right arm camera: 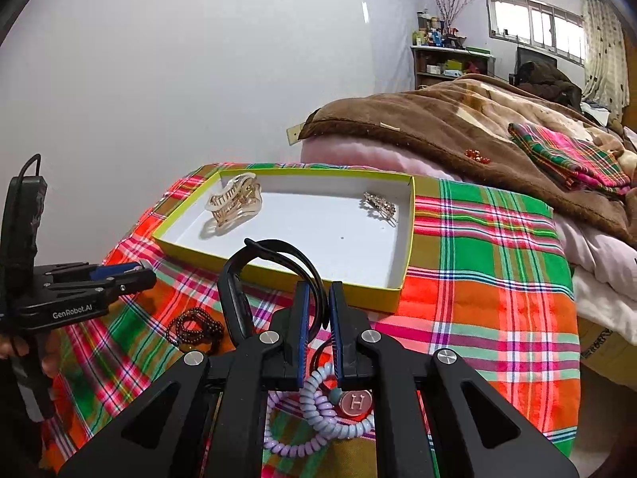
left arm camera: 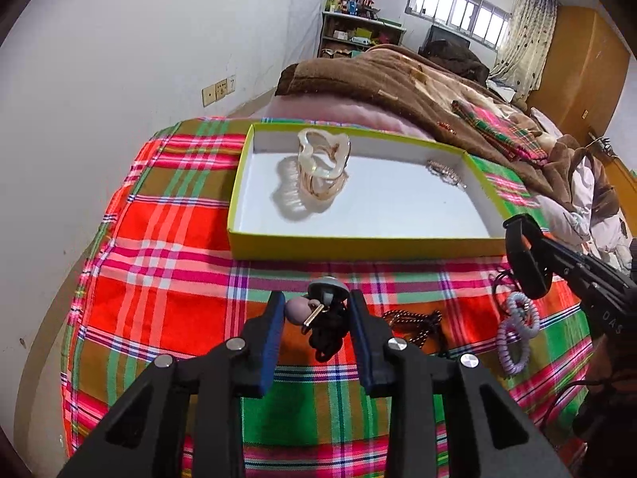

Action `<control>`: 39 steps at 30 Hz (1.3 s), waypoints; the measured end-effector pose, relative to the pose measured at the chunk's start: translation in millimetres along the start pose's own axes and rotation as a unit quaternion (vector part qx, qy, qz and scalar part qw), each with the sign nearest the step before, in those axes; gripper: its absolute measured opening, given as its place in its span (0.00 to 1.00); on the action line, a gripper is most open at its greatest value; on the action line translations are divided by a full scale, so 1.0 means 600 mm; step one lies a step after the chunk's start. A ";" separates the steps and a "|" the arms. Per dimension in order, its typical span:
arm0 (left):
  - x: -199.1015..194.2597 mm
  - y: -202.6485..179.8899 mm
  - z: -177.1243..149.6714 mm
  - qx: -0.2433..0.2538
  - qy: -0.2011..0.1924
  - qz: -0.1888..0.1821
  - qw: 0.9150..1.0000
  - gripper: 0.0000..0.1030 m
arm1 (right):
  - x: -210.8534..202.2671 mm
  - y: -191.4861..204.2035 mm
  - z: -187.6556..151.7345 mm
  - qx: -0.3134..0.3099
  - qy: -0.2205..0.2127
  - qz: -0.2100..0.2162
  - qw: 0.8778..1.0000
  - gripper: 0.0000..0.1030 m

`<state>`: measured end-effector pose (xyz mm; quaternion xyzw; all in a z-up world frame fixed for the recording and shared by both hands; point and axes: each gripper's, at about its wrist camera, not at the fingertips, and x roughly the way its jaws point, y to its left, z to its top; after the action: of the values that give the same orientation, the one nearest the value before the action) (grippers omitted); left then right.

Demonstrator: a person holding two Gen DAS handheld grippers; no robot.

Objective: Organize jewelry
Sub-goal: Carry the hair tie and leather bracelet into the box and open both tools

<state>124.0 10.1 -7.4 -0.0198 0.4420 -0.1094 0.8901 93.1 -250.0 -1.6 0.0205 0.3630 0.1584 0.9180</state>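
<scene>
A yellow-rimmed white box [left arm camera: 358,243] [right arm camera: 278,275] lies on the plaid cloth and holds a translucent claw clip [left arm camera: 320,167] [right arm camera: 235,203] and a rhinestone hair clip [left arm camera: 446,173] [right arm camera: 380,205]. My left gripper [left arm camera: 316,318] is open around a black hair tie with a mauve charm [left arm camera: 314,314] on the cloth. My right gripper [right arm camera: 318,310] is shut on a black headband [right arm camera: 239,279] [left arm camera: 523,259] and holds it above the cloth, near the box's front rim.
Dark brown beads [left arm camera: 418,324] [right arm camera: 195,328] and lilac spiral hair ties [left arm camera: 517,330] [right arm camera: 318,418] lie on the cloth in front of the box, with a pink "H" charm [right arm camera: 356,402]. A bed with a brown blanket [right arm camera: 458,119] lies behind.
</scene>
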 end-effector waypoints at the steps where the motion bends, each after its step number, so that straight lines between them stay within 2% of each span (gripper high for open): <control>1: -0.003 -0.001 0.002 0.000 -0.002 -0.001 1.000 0.32 | -0.002 0.000 0.001 0.000 -0.001 -0.001 1.000 0.10; 7: -0.019 -0.006 0.023 0.004 -0.016 -0.017 1.000 0.32 | -0.009 -0.005 0.015 0.003 -0.008 -0.011 1.000 0.10; 18: -0.015 -0.023 0.105 0.014 -0.035 -0.059 0.998 0.32 | 0.011 -0.032 0.050 0.019 -0.002 -0.038 0.999 0.10; 31: 0.043 -0.066 0.178 0.021 -0.024 -0.088 0.996 0.32 | 0.056 -0.059 0.083 0.028 0.016 -0.057 0.998 0.10; 39: 0.105 -0.083 0.211 0.020 0.007 -0.098 0.995 0.32 | 0.098 -0.069 0.093 0.042 0.044 -0.079 0.995 0.10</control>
<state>252.1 -59.9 26.9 -0.0447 0.4416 -0.2054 0.8723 182.4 -267.2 -6.0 0.0236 0.4096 0.0711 0.9092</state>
